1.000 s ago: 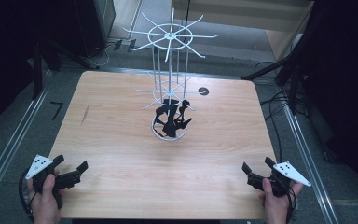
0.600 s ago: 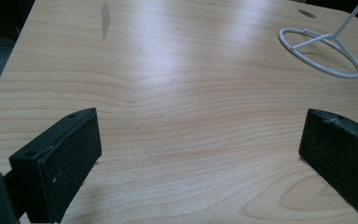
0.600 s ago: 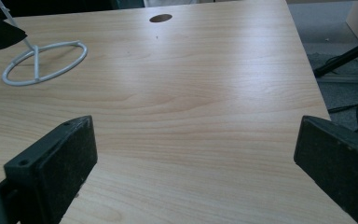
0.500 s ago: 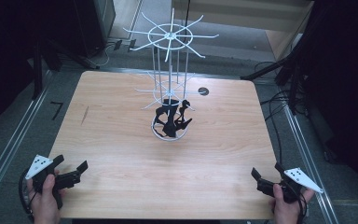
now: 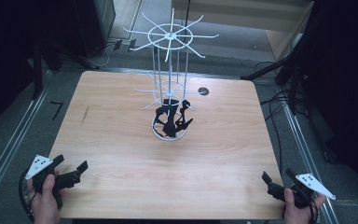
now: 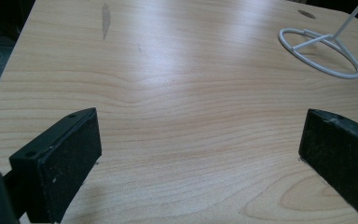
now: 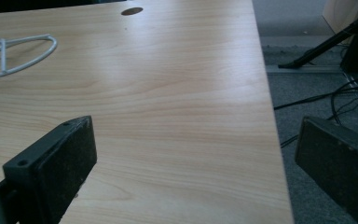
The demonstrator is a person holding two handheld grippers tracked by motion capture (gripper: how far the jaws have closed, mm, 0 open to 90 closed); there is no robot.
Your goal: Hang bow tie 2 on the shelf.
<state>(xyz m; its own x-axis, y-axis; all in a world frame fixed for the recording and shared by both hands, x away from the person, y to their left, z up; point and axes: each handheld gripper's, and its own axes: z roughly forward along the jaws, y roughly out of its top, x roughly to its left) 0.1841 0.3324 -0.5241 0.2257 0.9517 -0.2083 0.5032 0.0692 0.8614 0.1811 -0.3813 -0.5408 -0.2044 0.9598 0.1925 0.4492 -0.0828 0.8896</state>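
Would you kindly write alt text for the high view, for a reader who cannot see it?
A white wire rack stands mid-table on a wooden table, with black items bunched at its ring base. At the near corners, a person's hands hold the left gripper and right gripper, both open and empty.

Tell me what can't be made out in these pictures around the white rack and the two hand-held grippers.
- Dark items at the white wire rack's base, high view: too small and tangled to identify.
- Rack in the left gripper view: the top edge cuts off everything above its base ring.
- Right hand-held gripper, high view: the bottom edge crops the hand.
- Left hand-held gripper: jaws apart, nothing between them.
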